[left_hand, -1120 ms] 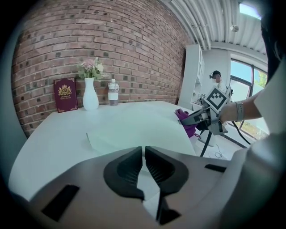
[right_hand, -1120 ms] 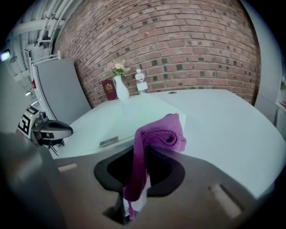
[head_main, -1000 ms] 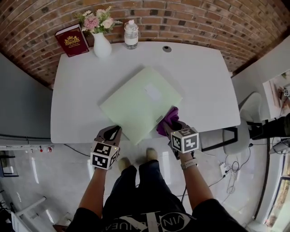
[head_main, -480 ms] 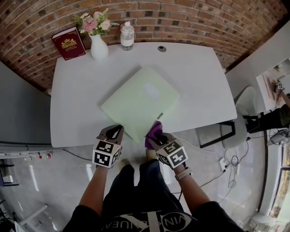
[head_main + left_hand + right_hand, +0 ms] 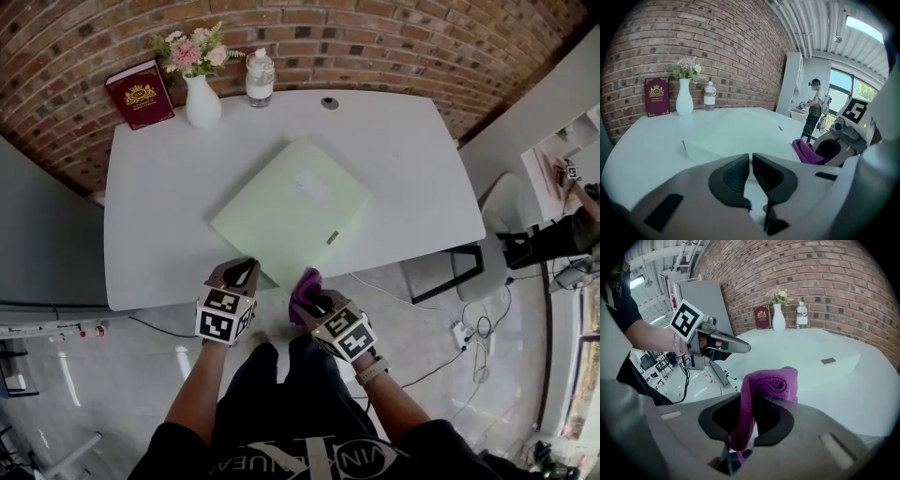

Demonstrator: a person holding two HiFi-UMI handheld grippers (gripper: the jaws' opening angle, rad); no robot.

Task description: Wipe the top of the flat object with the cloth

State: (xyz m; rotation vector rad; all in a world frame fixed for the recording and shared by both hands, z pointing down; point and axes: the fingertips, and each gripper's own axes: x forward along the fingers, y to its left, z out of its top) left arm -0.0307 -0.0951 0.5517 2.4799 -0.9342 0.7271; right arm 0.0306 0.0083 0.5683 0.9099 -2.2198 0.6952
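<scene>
A pale green flat object (image 5: 291, 208) lies askew in the middle of the white table (image 5: 159, 206), its near corner at the front edge. My right gripper (image 5: 312, 296) is shut on a purple cloth (image 5: 305, 283), held just off that near corner, over the table's front edge. In the right gripper view the cloth (image 5: 771, 380) bunches up out of the closed jaws of the right gripper (image 5: 747, 413), and the flat object (image 5: 825, 357) lies beyond it. My left gripper (image 5: 244, 270) is shut and holds nothing; it stays at the front edge, left of the corner. In its own view the left gripper (image 5: 751, 165) has its jaws together.
At the back of the table stand a red book (image 5: 139, 94), a white vase of flowers (image 5: 202, 98) and a clear bottle (image 5: 260, 77). A cable grommet (image 5: 329, 102) sits behind the flat object. A chair (image 5: 497, 220) stands to the right. A person (image 5: 813, 110) stands in the distance.
My right gripper has carried the cloth left and back toward me, off the flat object's right edge to beside its near corner. The left gripper has stayed put.
</scene>
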